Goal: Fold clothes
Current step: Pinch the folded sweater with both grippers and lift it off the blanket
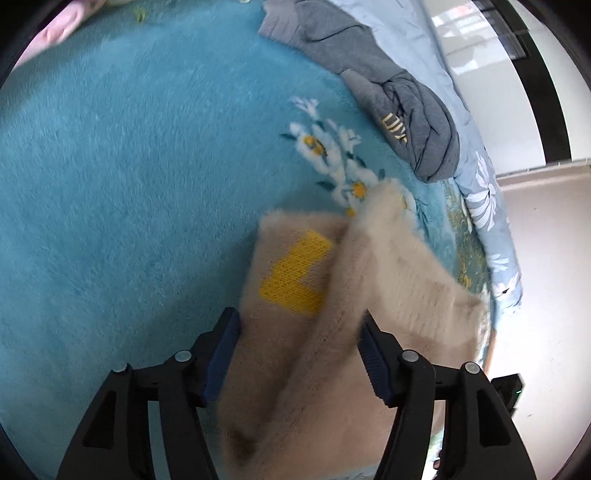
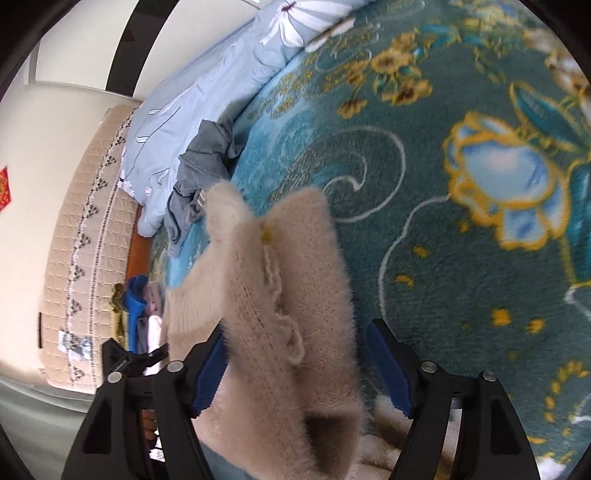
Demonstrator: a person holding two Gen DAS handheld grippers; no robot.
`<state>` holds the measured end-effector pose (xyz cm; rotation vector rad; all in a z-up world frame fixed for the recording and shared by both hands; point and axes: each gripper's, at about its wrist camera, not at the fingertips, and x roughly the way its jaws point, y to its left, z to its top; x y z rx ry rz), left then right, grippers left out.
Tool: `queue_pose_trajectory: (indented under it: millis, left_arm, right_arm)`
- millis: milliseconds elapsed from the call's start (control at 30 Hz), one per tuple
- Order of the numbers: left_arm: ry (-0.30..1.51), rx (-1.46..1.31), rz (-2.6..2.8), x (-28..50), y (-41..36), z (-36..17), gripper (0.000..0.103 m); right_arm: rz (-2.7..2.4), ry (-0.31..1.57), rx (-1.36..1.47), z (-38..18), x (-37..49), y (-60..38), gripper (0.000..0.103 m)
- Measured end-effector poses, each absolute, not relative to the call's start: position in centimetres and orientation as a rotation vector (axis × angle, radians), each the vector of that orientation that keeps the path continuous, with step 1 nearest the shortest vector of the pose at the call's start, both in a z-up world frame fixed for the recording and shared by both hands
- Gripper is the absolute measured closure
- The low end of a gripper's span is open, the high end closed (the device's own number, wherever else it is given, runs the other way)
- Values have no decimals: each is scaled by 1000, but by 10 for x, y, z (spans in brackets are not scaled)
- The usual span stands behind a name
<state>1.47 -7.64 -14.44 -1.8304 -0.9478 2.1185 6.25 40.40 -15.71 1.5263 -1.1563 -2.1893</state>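
Observation:
A fluffy beige sweater [image 1: 388,266] with a yellow knitted patch [image 1: 295,273] lies folded on the teal blanket [image 1: 129,184]. My left gripper [image 1: 300,315] stands open just over its near part. The cloth runs between the blue pads [image 1: 221,354], which do not squeeze it. In the right wrist view the same sweater [image 2: 288,277] is bunched in a loose hump. My right gripper [image 2: 299,328] is open around it, with its left pad [image 2: 210,373] against the fluff and its right pad apart from it.
A crumpled grey garment [image 1: 369,55] lies at the blanket's far right edge, beside a light blue floral quilt [image 1: 480,166]. A pink cloth [image 1: 62,26] sits top left. The right wrist view shows the patterned blanket [image 2: 461,258] and a beige quilted pad [image 2: 85,221].

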Motion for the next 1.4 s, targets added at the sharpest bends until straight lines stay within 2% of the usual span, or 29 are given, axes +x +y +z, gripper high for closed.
queue_pose_trajectory:
  millis: [167, 367, 700, 933, 1167, 1267, 1400]
  left_arm:
    - [-975, -1838, 2099, 16, -78, -149, 34]
    - [-961, -1842, 2095, 15, -77, -150, 34]
    - [-991, -1831, 2067, 9, -77, -158, 33]
    - [-1063, -1849, 1970, 10, -80, -166, 33]
    - [-1059, -1850, 1947, 7, -77, -167, 33]
    - [-1046, -1852, 1949, 6, -75, -169, 33]
    - [-1012, -1848, 1960, 6, -76, -169, 33]
  right_arm:
    - [-2162, -1172, 1516, -165, 57, 400, 22]
    - [-2209, -1038, 1573, -159, 50, 382, 16]
    - [-2100, -1276, 1508, -169, 48, 392, 15]
    - [-2065, -1240, 1503, -169, 44, 390, 16]
    - [-2073, -1202, 1520, -167, 48, 394, 21]
    - [-2088, -1219, 1558, -167, 49, 397, 35]
    - [-2090, -1293, 1548, -169, 55, 402, 44]
